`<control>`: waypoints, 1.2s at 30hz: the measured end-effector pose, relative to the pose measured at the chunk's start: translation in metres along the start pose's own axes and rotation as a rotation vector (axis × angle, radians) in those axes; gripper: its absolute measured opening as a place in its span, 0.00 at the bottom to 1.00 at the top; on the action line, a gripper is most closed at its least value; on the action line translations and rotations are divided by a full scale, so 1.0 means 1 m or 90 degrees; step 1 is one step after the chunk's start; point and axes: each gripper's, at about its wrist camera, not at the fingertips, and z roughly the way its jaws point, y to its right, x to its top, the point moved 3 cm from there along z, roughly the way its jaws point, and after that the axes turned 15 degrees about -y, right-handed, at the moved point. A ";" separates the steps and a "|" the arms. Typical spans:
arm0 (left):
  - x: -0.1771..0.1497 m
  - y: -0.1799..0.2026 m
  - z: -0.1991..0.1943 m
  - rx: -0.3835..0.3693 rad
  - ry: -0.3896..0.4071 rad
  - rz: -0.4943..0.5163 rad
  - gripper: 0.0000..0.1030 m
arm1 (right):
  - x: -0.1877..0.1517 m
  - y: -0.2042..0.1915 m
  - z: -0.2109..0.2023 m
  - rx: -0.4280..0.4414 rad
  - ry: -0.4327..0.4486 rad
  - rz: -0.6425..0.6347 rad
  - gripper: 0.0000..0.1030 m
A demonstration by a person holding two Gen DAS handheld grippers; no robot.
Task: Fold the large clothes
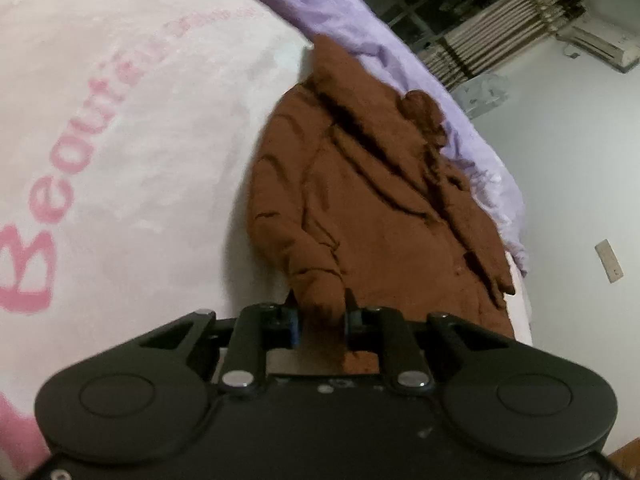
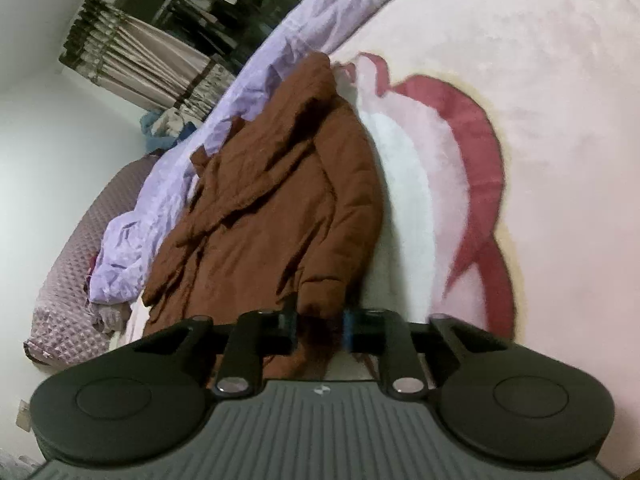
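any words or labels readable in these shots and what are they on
"Beautiful": large pink letters on the pink blanket, left wrist view.
Smaller pink lettering after it on the same blanket: too blurred to read.
Small pale logo mark on the grey body of the right gripper: a symbol, no readable letters.
Brown coat, purple sheet: no text visible.

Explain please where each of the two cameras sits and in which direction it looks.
Left wrist: on the left gripper, looking along its fingers over the brown coat and pink blanket; only the gripper shows.
Right wrist: on the right gripper, facing the coat; only the gripper shows.
Shared: the coat, clamped by both, blanket, purple sheet.
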 end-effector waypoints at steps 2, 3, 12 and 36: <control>0.003 0.011 -0.006 -0.006 0.013 0.019 0.13 | 0.003 -0.006 -0.006 0.017 0.013 -0.007 0.13; 0.006 0.017 -0.010 -0.011 0.023 0.031 0.13 | 0.005 -0.009 -0.009 0.028 0.017 -0.007 0.13; 0.068 0.066 -0.022 -0.027 0.089 0.096 0.12 | 0.065 -0.044 -0.019 0.111 0.064 -0.017 0.10; 0.315 0.044 0.101 0.049 0.101 0.052 0.57 | 0.299 -0.032 0.158 0.042 0.077 0.100 0.46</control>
